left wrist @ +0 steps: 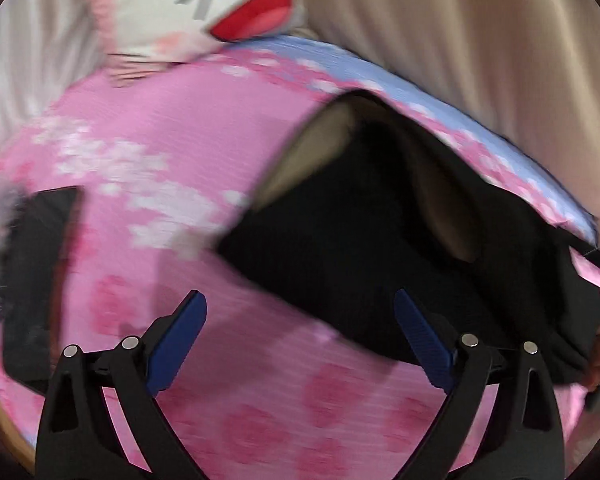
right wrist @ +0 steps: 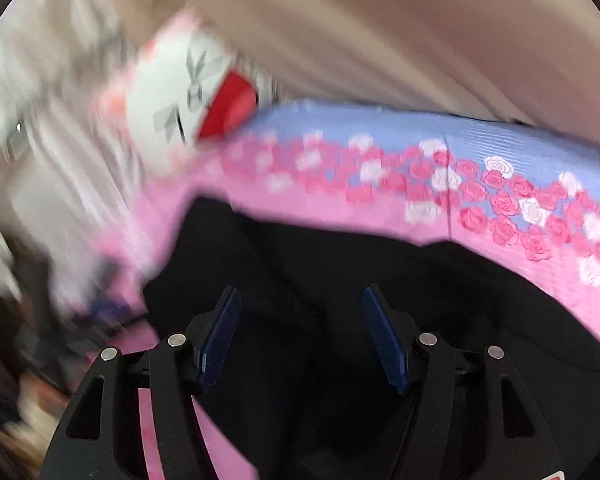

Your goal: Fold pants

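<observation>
Black pants (left wrist: pixel 364 240) lie on a pink and blue rose-print bed sheet (left wrist: pixel 172 128), folded over, with a beige inner lining showing at their upper edge. My left gripper (left wrist: pixel 300 300) is open and empty; its right finger is over the pants' near edge and its left finger over bare sheet. In the right wrist view the pants (right wrist: pixel 340 264) fill the lower half. My right gripper (right wrist: pixel 302 296) is open and empty just above them. Both views are blurred by motion.
A white plush toy with a red mouth (left wrist: pixel 204 4) sits at the head of the bed and shows in the right wrist view (right wrist: pixel 196 96). Beige curtains (left wrist: pixel 460 40) hang behind. A dark flat object (left wrist: pixel 36 272) lies on the sheet at the left.
</observation>
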`<state>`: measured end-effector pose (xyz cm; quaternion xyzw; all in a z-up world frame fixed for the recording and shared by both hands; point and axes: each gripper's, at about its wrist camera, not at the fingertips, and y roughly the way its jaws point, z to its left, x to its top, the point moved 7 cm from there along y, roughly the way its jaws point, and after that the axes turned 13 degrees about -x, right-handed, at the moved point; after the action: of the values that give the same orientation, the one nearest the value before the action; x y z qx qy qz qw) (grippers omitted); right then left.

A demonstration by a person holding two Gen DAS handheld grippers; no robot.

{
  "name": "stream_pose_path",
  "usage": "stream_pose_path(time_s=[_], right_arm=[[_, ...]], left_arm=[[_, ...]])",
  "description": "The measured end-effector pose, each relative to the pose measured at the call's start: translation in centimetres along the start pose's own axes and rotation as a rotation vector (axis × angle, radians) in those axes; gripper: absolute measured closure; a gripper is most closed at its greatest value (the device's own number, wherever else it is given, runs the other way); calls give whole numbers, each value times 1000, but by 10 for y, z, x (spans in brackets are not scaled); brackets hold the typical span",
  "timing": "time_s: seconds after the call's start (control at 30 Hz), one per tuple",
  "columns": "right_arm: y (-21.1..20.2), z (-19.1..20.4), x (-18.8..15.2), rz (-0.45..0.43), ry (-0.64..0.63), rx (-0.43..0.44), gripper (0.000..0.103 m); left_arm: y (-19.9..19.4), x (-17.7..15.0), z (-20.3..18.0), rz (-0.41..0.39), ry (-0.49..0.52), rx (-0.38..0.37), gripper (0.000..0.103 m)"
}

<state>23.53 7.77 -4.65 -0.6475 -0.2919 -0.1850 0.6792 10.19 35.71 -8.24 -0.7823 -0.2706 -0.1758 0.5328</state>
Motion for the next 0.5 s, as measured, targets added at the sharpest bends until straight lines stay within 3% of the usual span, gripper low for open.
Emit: stream_pose_path(time_s=[0.2, 0.23, 0.27, 0.33, 0.43, 0.47, 0.5], right_arm=[[5, 76, 1, -134, -494, -229, 26], [19, 90, 6, -91, -537, -190, 28], [29, 96, 12, -20, -513, -112, 56], [42, 113, 33, 97, -350, 91, 93], [25, 153, 58, 108, -177, 400, 93], [28, 173, 58, 134, -137, 474, 85], [39, 187, 54, 167, -145, 486, 82]], left_arm=[[-18, -4, -6, -20, 41, 44, 9], [-20, -4, -3, -19, 33, 51, 8], [-22, -5, 0, -17, 21, 64, 8], [-24, -8, 13, -13, -10, 102, 8], [-34, -14, 24, -24, -53, 112, 8], [-36, -15, 25, -26, -59, 106, 8], [-37, -18, 28, -22, -71, 104, 8]])
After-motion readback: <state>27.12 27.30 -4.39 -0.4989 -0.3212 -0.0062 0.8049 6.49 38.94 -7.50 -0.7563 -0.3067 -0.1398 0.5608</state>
